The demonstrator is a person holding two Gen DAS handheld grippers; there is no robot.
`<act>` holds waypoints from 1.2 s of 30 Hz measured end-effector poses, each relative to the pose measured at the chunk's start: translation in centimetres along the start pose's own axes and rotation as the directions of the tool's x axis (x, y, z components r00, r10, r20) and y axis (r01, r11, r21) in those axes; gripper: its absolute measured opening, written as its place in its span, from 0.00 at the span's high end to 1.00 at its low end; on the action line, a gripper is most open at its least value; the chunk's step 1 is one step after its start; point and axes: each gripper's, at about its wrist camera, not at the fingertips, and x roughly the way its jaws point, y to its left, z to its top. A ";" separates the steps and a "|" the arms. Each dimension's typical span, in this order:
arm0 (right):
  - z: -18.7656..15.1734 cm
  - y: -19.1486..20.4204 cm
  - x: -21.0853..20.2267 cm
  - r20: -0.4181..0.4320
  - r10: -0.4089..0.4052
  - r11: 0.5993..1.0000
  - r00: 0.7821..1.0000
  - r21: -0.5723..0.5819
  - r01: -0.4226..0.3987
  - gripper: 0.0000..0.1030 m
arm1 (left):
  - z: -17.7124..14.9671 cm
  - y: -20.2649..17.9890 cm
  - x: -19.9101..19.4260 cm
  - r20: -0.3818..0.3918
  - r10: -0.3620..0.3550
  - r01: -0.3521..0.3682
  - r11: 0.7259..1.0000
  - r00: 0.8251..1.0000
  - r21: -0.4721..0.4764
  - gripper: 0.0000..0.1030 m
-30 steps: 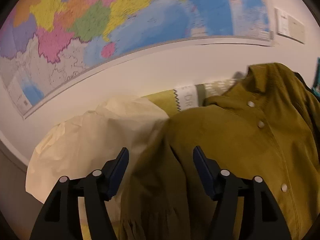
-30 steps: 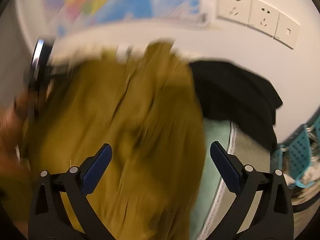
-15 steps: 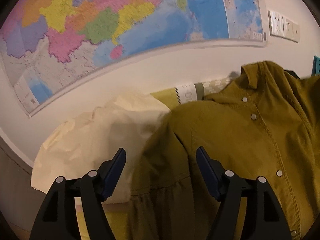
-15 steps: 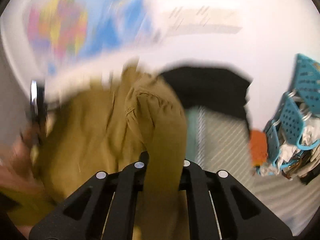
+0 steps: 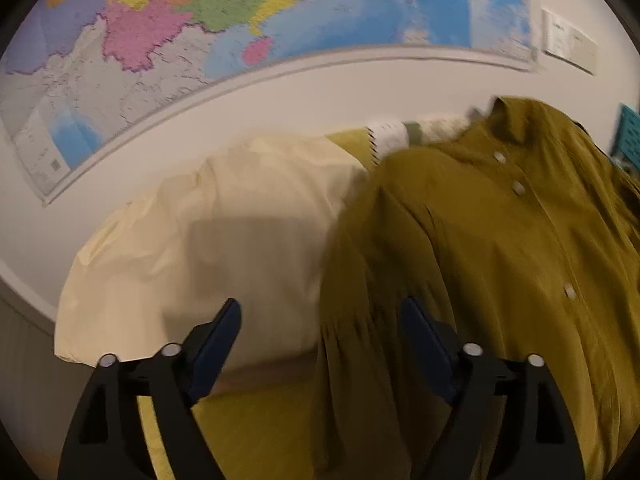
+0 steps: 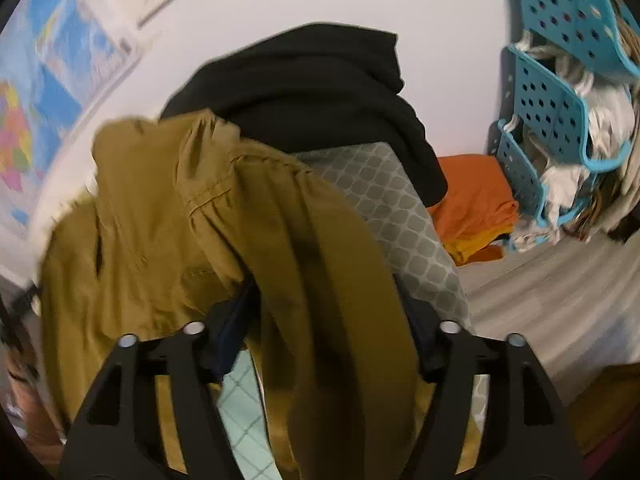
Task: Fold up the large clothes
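Observation:
An olive-green button shirt [image 5: 500, 248] lies spread on the surface, collar toward the wall. My left gripper [image 5: 320, 332] is open just above the shirt's left sleeve edge and holds nothing. In the right wrist view the same shirt [image 6: 168, 216] has one sleeve [image 6: 332, 304] draped down between the fingers of my right gripper [image 6: 328, 320]. The jaws now stand apart with the sleeve lying loosely between them, and the sleeve hides the pads.
A cream garment [image 5: 208, 240] lies left of the shirt. A wall map [image 5: 240, 20] hangs behind. A black garment [image 6: 312, 92], a patterned grey cushion [image 6: 392, 216], folded orange clothes [image 6: 476, 204] and a teal basket [image 6: 560, 92] of laundry are to the right.
My right gripper closed on the olive sleeve, swung right, and now its jaws stand apart again around the sleeve. The left gripper stayed open and shifted slightly left over the shirt.

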 end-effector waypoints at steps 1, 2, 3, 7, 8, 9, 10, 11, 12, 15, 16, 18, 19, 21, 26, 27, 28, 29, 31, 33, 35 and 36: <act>-0.2 -0.1 -0.9 0.029 0.005 1.000 1.000 0.009 -0.005 0.20 | -0.6 0.3 -0.3 -0.005 -0.018 0.018 1.000 1.000 0.017 0.20; -0.5 -0.2 -1.9 0.058 0.004 1.000 0.998 0.007 -0.004 0.14 | -1.2 0.5 -0.5 -0.010 -0.037 0.038 0.999 0.999 0.038 0.18; -0.6 -0.3 -2.6 0.075 0.004 1.000 0.997 0.002 -0.004 0.11 | -2.3 0.5 -0.7 -0.023 -0.065 0.066 0.995 0.998 0.076 0.17; -2.7 -0.1 -4.9 0.099 0.014 0.998 0.995 -0.064 -0.008 0.07 | -5.4 0.2 -0.7 -0.069 -0.080 0.090 0.985 0.994 0.148 0.17; -3.0 -0.1 -5.1 0.100 0.010 0.997 0.995 -0.078 -0.002 0.06 | -6.3 0.2 -0.6 -0.086 -0.099 0.111 0.983 0.991 0.146 0.18; -3.8 0.1 -5.4 0.100 0.001 0.995 0.995 -0.099 0.009 0.06 | -6.8 0.3 -0.6 -0.093 -0.116 0.128 0.982 0.989 0.136 0.21; -4.1 0.0 -5.2 0.095 -0.004 0.994 0.995 -0.111 0.014 0.06 | -7.2 0.6 -0.7 -0.093 -0.146 0.156 0.982 0.985 0.111 0.33; -4.8 0.2 -5.2 0.090 -0.011 0.991 0.996 -0.129 0.023 0.06 | -7.5 1.0 -0.9 -0.089 -0.176 0.183 0.980 0.980 0.083 0.57; -5.4 0.4 -5.2 0.089 -0.021 0.989 0.996 -0.144 0.034 0.06 | -7.7 1.5 -1.1 -0.083 -0.182 0.186 0.981 0.980 0.054 0.70; -6.5 0.7 -5.0 0.083 -0.028 0.985 0.996 -0.169 0.042 0.06 | -7.2 3.3 -2.3 -0.045 -0.108 0.108 0.994 0.993 -0.017 0.96; -6.7 0.9 -5.0 0.081 -0.026 0.983 0.996 -0.181 0.040 0.06 | -6.8 4.5 -3.3 -0.016 -0.084 0.083 0.995 0.996 -0.053 0.96; -7.0 1.2 -5.2 0.091 -0.037 0.977 0.995 -0.207 0.055 0.06 | -5.9 6.6 -5.4 0.047 -0.048 0.053 0.991 0.998 -0.119 0.96; -7.1 1.4 -5.3 0.090 -0.038 0.973 0.995 -0.223 0.057 0.06 | -5.5 7.6 -6.3 0.069 -0.013 0.023 0.989 0.998 -0.144 0.96; -7.3 1.8 -5.8 0.098 -0.028 0.967 0.995 -0.248 0.052 0.06 | -4.7 9.2 -7.5 0.079 0.135 -0.121 0.978 0.988 -0.169 0.91; -7.9 2.9 -5.3 0.097 -0.051 0.940 0.994 -0.331 0.080 0.06 | -4.8 8.6 -4.6 -0.052 0.407 -0.410 0.901 0.912 -0.141 0.46; -8.0 3.1 -4.6 0.081 -0.059 0.935 0.995 -0.346 0.083 0.06 | -5.0 7.9 -4.4 -0.044 0.399 -0.401 0.905 0.916 -0.143 0.46; -8.1 3.1 -3.9 0.072 -0.089 0.929 0.993 -0.354 0.109 0.06 | -5.1 7.5 -4.7 -0.022 0.388 -0.386 0.907 0.921 -0.167 0.43; -8.0 3.1 -3.5 0.063 -0.106 0.926 0.992 -0.358 0.121 0.11 | -5.0 7.2 -5.3 0.007 0.362 -0.354 0.915 0.932 -0.195 0.41; -7.9 2.9 -2.2 0.039 -0.157 0.915 0.987 -0.371 0.160 0.38 | -4.8 6.8 -6.4 0.063 0.313 -0.291 0.928 0.948 -0.232 0.33; -7.6 2.5 -1.9 0.010 -0.173 0.921 0.985 -0.353 0.165 0.69 | -4.4 6.6 -7.6 0.111 0.260 -0.226 0.941 0.959 -0.252 0.30; -7.0 2.3 -3.0 0.000 -0.128 0.937 0.992 -0.329 0.121 0.88 | -4.0 5.7 -8.8 0.165 0.231 -0.187 0.951 0.959 -0.246 0.30; -6.6 2.3 -4.0 0.000 -0.095 0.944 0.995 -0.318 0.090 0.89 | -3.5 5.2 -9.0 0.184 0.210 -0.163 0.957 0.960 -0.240 0.29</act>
